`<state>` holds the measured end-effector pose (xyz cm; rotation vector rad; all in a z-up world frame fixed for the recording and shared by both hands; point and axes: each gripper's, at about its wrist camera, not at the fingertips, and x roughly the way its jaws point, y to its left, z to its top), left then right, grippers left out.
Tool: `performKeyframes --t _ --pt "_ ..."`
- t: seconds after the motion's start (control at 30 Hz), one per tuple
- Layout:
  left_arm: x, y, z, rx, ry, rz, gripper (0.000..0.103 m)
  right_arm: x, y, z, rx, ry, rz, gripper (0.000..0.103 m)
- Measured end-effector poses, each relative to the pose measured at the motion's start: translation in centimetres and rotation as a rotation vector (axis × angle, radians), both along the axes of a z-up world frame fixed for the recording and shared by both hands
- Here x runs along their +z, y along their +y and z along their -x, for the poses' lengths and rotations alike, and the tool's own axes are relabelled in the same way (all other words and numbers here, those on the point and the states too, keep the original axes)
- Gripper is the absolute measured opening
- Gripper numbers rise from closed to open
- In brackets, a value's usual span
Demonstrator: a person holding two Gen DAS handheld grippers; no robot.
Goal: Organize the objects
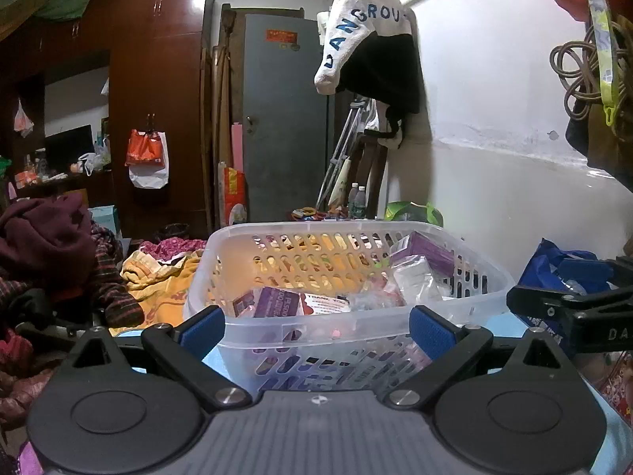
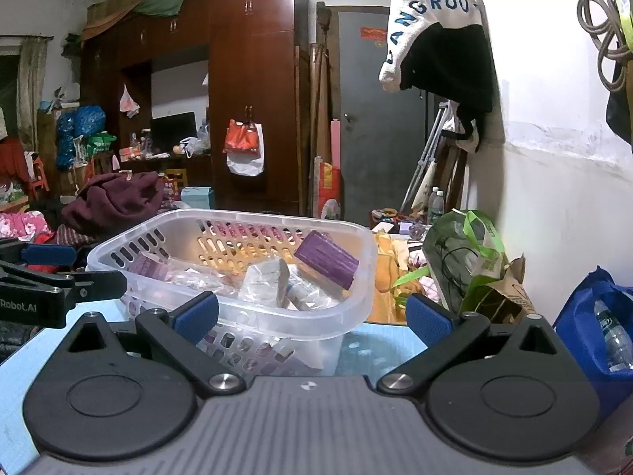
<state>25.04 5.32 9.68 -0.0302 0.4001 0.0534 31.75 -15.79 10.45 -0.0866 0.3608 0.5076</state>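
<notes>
A clear plastic basket [image 1: 316, 332] stands on a light blue surface, right in front of my left gripper [image 1: 316, 330]. It holds purple boxes [image 1: 277, 301] and clear packets [image 1: 415, 277]. My left gripper is open and empty, its blue pads [image 1: 201, 332] level with the basket's near rim. The basket also shows in the right wrist view [image 2: 277, 322], ahead and left of my right gripper [image 2: 312, 316], which is open and empty. A purple box [image 2: 326, 259] leans inside the basket. Each gripper shows at the edge of the other's view.
A blue bag [image 2: 593, 332] with a bottle sits at the right. A green bag [image 2: 467, 261] and brown paper bag stand by the white wall. Piled clothes [image 1: 59, 261] and a yellow blanket [image 1: 162, 281] lie left. A wardrobe and grey door stand behind.
</notes>
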Motion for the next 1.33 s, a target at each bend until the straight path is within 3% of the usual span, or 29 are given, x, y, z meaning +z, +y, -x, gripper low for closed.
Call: performKeyframes --t 0.97,1.33 --pt "-0.5 -0.9 -0.6 -0.029 0.016 -0.002 0.101 -0.3 0.0 -0.2 0.025 0.012 0.007 0.103" --pt "-0.5 -1.8 -0.3 -0.043 -0.016 -0.014 0.100 -0.4 0.0 -0.1 0.026 0.011 0.009 0.103"
